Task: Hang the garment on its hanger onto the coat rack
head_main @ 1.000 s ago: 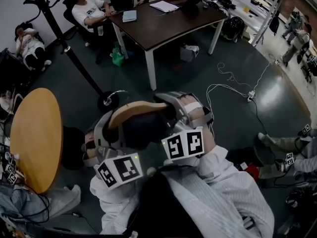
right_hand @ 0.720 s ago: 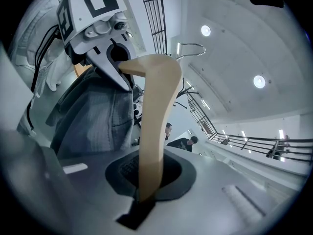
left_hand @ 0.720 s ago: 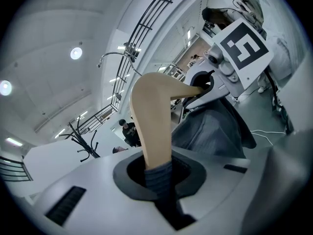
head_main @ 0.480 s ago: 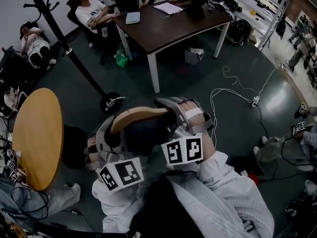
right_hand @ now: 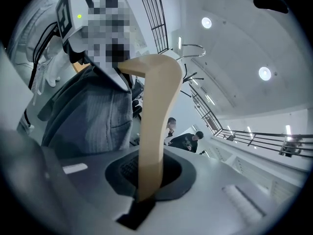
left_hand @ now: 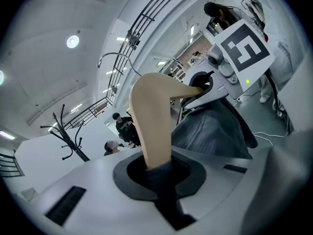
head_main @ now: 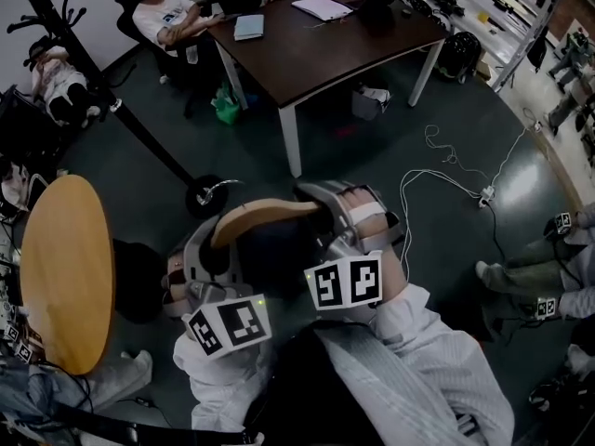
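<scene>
A wooden hanger [head_main: 265, 214] carrying a dark grey garment [head_main: 270, 249] is held level in front of me, one end in each gripper. My left gripper [head_main: 200, 260] is shut on the hanger's left arm [left_hand: 151, 121], with a fold of garment pinched in too. My right gripper [head_main: 327, 203] is shut on the other arm [right_hand: 156, 116]. The garment [left_hand: 210, 131] hangs between them. The hanger's metal hook [left_hand: 115, 58] points upward. The black coat rack [head_main: 121, 110] stands ahead to the left, its round base [head_main: 209, 193] on the floor just beyond the hanger.
A round wooden table [head_main: 65, 268] sits close at the left. A dark rectangular table [head_main: 325, 45] with white legs stands ahead, with people seated around it. White cables [head_main: 446, 156] trail over the floor at the right, where another person's legs [head_main: 530, 268] show.
Both grippers keep the same hold on the hanger. The view has drifted slightly, so the coat rack and tables sit a little differently in frame.
</scene>
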{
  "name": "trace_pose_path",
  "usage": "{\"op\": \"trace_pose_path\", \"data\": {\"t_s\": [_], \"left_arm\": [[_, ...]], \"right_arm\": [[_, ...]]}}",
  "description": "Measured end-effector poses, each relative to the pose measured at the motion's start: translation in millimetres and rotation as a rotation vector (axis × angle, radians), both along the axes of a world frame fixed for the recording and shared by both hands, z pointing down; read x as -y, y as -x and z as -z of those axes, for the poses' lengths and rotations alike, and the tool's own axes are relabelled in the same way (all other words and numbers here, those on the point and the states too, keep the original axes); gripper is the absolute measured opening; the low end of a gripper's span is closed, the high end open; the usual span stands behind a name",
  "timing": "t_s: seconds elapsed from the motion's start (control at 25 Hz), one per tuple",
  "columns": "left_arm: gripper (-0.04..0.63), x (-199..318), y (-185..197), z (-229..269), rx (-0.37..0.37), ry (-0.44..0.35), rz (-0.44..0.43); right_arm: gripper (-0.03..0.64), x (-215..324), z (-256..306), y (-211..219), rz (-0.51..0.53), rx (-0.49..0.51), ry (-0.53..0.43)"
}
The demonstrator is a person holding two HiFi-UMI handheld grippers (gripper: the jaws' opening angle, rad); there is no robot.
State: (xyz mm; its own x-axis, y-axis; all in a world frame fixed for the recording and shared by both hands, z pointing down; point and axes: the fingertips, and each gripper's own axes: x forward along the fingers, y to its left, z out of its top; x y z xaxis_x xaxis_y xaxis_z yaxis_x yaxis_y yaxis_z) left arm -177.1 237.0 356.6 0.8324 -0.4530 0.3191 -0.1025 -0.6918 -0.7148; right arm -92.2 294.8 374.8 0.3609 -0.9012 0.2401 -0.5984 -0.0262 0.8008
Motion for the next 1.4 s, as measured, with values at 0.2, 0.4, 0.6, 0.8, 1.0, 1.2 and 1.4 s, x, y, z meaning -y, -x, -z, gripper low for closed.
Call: {"op": "trace_pose_path", "data": {"t_s": [0.2,0.4,0.6,0.8,1.0,1.2,1.4], "left_arm": [[0.023,54.8,-62.8,-3.1,-0.013,-0.009,-0.007],[0.023,108.2,-111.1,6.5,-0.044,-0.034,0.0],[0.023,150.9,-148.7,3.7,-0.048,-0.04,0.052],[0.023,214.4,-186.1,-6.2,-0.043,-0.031,0.165],[0.023,278.4,-220.6,-5.3,-0.041,-0.043,0.329],[0.023,326.9,-239.9,0.7,-0.058,-0.062,0.557],[0.023,372.4,-234.3,8.6,-0.079,-0.06,0.732]], "right_arm": [[0.011,63.3,4.1,-53.2,0.03,-0.008,-0.015],[0.011,118.8,14.4,-102.6,0.054,-0.026,-0.047],[0.011,167.3,11.4,-143.1,0.114,-0.023,-0.052],[0.011,240.8,2.2,-185.0,0.228,-0.021,-0.046],[0.009,318.9,2.5,-222.9,0.399,-0.017,-0.05],[0.008,388.3,9.5,-243.0,0.644,-0.022,-0.059],[0.008,449.0,21.4,-236.0,0.82,-0.036,-0.081]]}}
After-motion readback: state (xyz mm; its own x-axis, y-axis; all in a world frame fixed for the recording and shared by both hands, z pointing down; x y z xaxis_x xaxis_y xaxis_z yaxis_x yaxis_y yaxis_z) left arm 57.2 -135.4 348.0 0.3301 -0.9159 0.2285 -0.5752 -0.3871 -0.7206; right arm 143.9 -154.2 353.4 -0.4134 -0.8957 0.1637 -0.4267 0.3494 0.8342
